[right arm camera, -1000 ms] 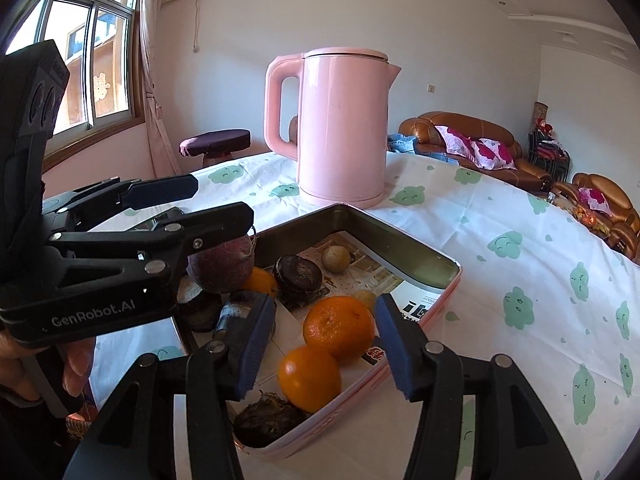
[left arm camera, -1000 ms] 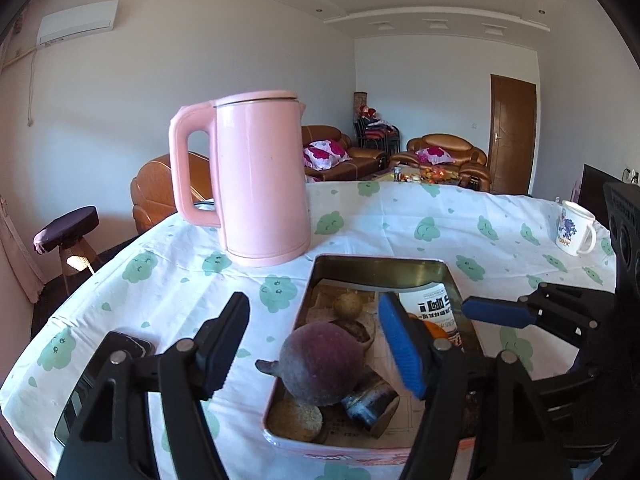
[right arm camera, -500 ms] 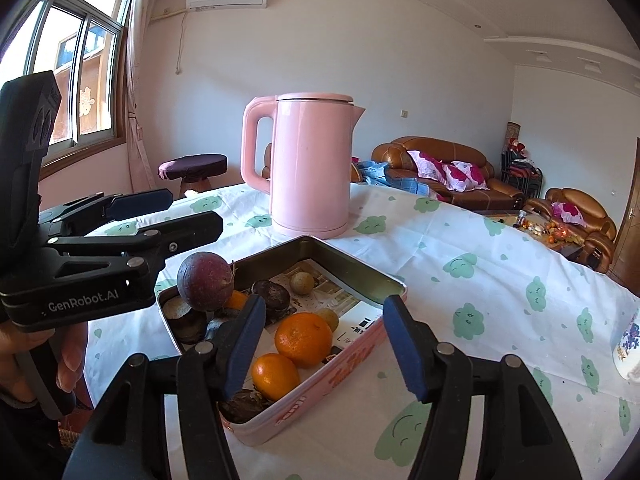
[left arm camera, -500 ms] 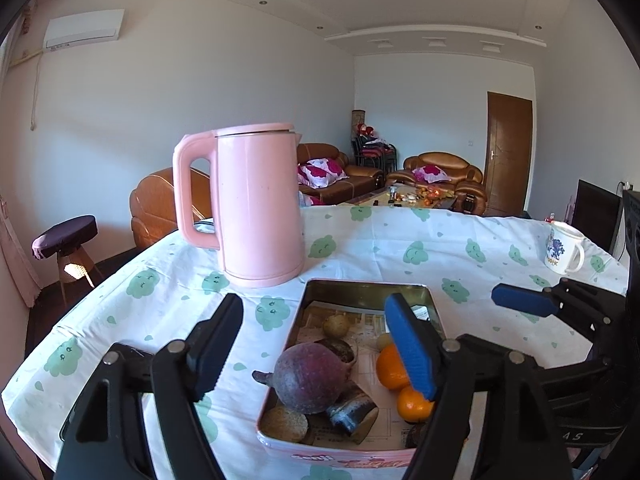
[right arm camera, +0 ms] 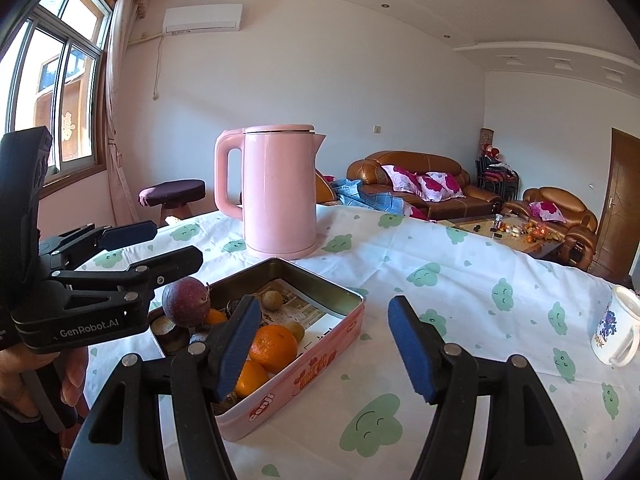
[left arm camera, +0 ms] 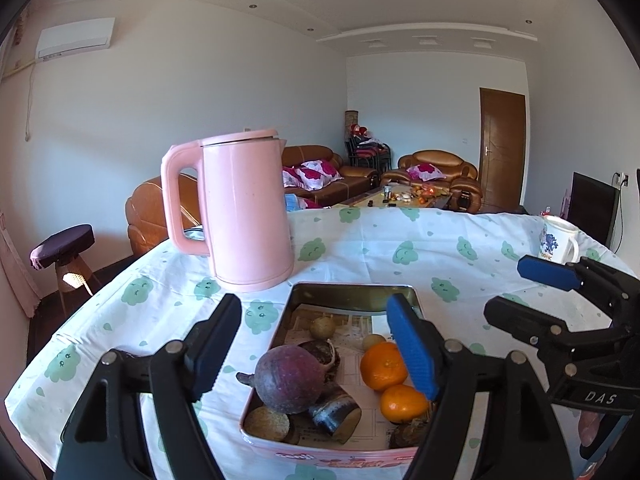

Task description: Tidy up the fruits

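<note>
The rectangular tin (left arm camera: 352,292) of fruit sits on the tablecloth (left arm camera: 460,248) toward the table's near edge, its far end just in front of the pink electric kettle (left arm camera: 244,216); inside lie a large purple round fruit (left arm camera: 289,378) at the near left corner, perched on other dark pieces, two oranges (left arm camera: 384,365) along the right wall, and small brown fruits near the middle. The left gripper (left arm camera: 316,350) hovers above the tin's near end, jaws opening, with nothing between the pads; the right gripper (right arm camera: 322,346) hangs over the tin's right wall, jaws likewise opening and empty. Risks: the purple fruit is stacked high and could roll over the wall if nudged by a finger; the two tools stand close together and could collide over the tin; a wide sweep could tip the kettle or the mug (right arm camera: 614,326) near the table's right edge.
</note>
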The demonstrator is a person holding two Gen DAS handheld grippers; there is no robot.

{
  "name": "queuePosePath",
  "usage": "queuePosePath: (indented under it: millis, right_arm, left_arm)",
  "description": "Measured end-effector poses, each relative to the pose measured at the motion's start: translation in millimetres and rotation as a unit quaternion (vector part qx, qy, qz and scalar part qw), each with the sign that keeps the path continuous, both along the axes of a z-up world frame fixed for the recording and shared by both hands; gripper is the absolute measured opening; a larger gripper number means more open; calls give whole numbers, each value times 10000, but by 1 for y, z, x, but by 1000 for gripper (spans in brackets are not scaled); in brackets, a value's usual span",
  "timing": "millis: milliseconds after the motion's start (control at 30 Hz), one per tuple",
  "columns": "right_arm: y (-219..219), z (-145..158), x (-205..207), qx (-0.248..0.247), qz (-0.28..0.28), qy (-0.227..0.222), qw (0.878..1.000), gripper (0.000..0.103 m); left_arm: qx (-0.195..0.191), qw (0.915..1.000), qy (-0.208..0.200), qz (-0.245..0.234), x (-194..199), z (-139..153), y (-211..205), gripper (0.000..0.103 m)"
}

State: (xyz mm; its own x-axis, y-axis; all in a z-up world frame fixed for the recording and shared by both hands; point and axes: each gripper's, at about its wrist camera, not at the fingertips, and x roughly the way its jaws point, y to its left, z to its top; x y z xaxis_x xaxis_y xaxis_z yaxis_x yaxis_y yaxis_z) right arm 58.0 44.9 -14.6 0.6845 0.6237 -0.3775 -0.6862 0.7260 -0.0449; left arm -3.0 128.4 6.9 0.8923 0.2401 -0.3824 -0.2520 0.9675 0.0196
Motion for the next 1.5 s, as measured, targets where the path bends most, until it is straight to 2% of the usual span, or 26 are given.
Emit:
queuePosePath:
  millis: [633, 800, 967, 1067, 1500]
  right_arm:
    - [-21, 10, -8, 162, -159, -142, 9996, 69]
    - [-29, 12, -10, 240, -242, -208, 9992, 69]
    - [-41, 14, -13, 326, -362, -253, 9985, 73]
    - [-47, 15, -14, 368, -437, -291, 9979, 76]
    - [-70, 19, -14, 499, -675, -366, 9958, 76]
  left_arm:
    - [135, 9998, 28, -116, 0, 1, -14, 78]
    - [232, 9995, -96, -190, -4, 4, -22, 94]
    - [281, 9992, -196, -204, -7, 9, -30, 101]
    - [276, 9990, -233, -247, -8, 11, -32, 103]
    - [348, 9986, -208, -329, -6, 16, -46, 103]
